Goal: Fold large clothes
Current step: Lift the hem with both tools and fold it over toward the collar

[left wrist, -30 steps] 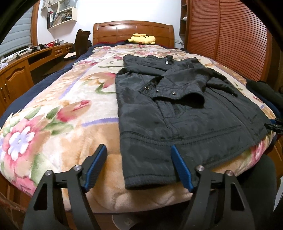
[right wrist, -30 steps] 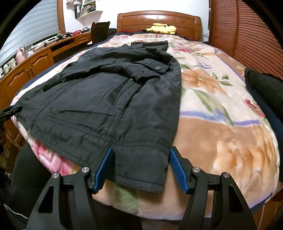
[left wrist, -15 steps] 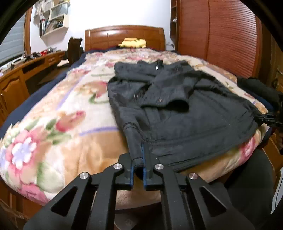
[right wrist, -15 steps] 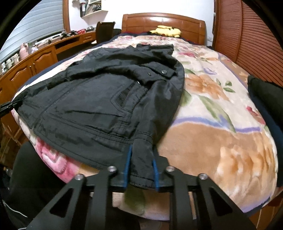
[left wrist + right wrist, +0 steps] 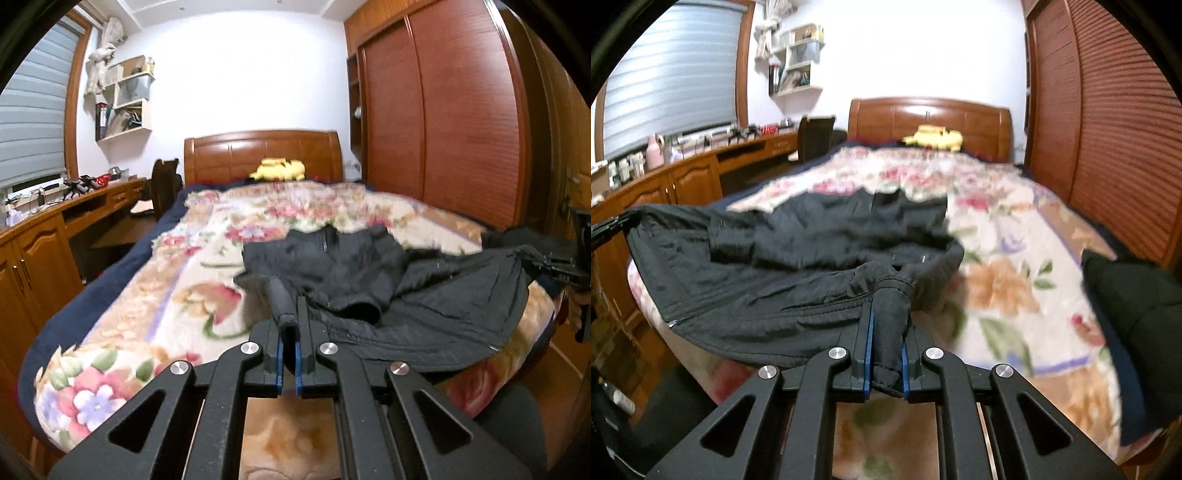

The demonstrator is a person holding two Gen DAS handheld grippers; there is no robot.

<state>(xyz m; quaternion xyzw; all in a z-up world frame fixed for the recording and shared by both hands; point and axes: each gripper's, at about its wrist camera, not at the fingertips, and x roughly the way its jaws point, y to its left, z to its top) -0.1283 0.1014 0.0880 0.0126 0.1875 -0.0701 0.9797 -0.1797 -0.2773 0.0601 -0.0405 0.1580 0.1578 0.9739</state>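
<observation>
Floral blanket (image 5: 122, 321) on bed, no readable writing, left hand-held gripper (image 5: 289, 325) and right hand-held gripper (image 5: 886, 332) clamped on black jacket (image 5: 768, 266) hem

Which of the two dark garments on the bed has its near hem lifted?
The black jacket in the middle; the other garment lies unlifted at far right.

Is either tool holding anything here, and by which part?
Both hold the black jacket by its bottom hem: left tool at one corner, right tool at the other.
</observation>
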